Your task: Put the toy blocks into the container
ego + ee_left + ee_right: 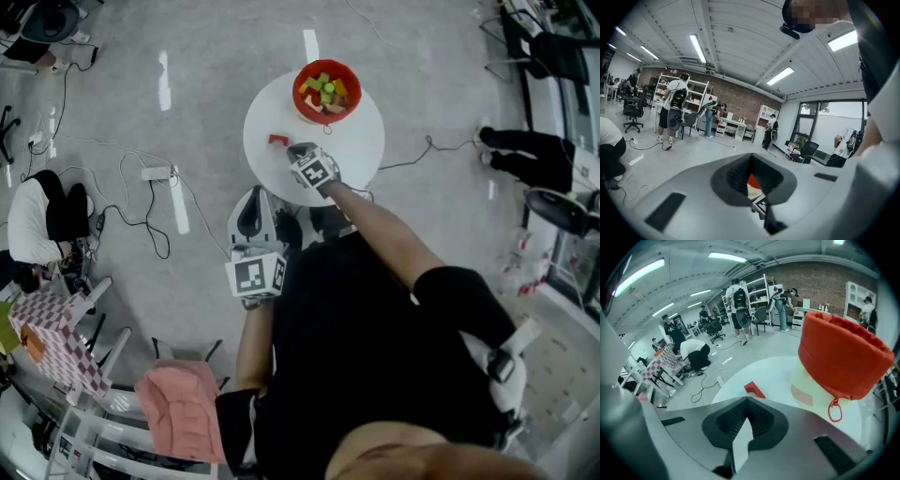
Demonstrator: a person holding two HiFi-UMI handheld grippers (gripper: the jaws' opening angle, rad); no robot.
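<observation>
A red fabric container (pixel 326 92) holding several coloured blocks stands at the far side of the round white table (pixel 361 141). One red block (pixel 277 140) lies on the table's left part. My right gripper (pixel 300 150) hovers over the table just right of that block, shut with nothing between its jaws. In the right gripper view the red block (pixel 753 390) shows just beyond the shut right gripper (pixel 747 401), and the container (pixel 841 355) rises at the right. My left gripper (pixel 253 199) hangs off the table's near edge, shut and empty; through the left gripper (pixel 752 161) a red sliver shows.
Cables and a power strip (pixel 157 172) lie on the floor left of the table. A person crouches at the far left (pixel 37 220). A pink jacket (pixel 183 408) hangs over a chair near my left side. Dark shoes (pixel 525 155) sit at the right.
</observation>
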